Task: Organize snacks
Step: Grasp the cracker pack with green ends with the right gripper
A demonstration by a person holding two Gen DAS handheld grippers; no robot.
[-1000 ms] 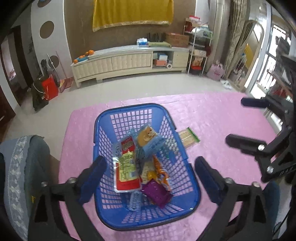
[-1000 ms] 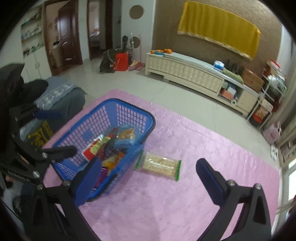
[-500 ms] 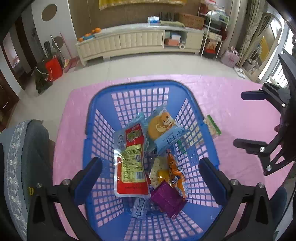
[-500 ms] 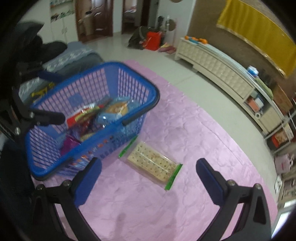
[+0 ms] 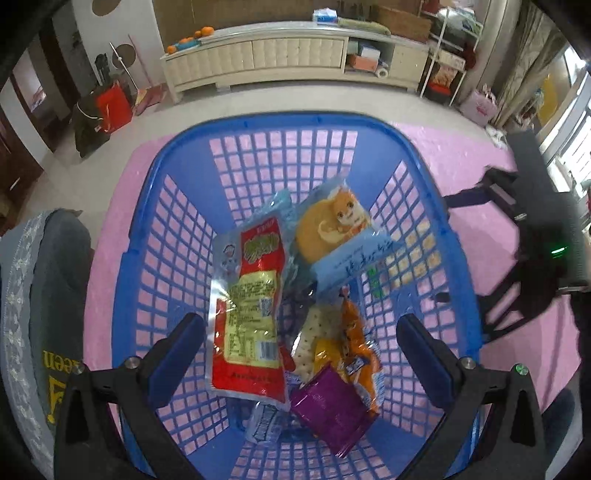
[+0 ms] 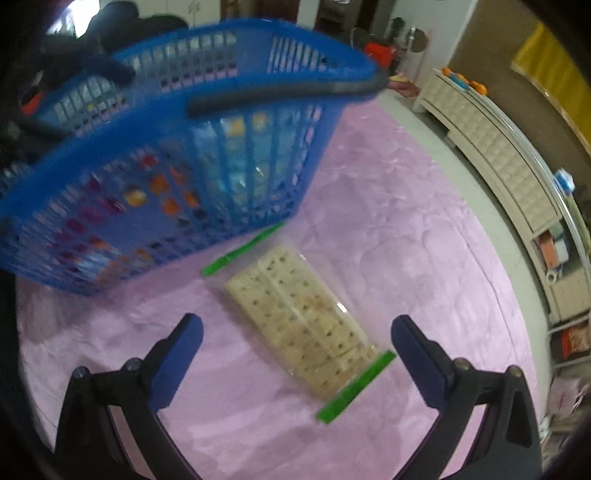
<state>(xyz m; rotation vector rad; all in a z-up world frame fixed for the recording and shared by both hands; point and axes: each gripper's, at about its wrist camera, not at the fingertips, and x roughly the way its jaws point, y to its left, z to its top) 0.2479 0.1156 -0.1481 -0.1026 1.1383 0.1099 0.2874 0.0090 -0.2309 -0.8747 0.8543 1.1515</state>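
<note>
From my feed I see a pink quilted cloth (image 6: 388, 236) covering the work surface, and beyond its far edge a pale tiled floor (image 5: 258, 99). A long cream cabinet (image 5: 280, 55) stands against the far wall with a few oranges (image 5: 192, 37) on its left end and a brown box (image 5: 402, 18) on its right end. A red bag (image 5: 114, 105) sits on the floor off the cloth's far-left corner, and a grey cushion (image 5: 44, 288) lies along its left edge.

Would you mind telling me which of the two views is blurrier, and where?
Right wrist view: motion blur smears the blue basket, while the cracker pack is only slightly soft. Left wrist view: sharper, the red snack packet prints clearly; fisheye bends the basket rim in both.
</note>
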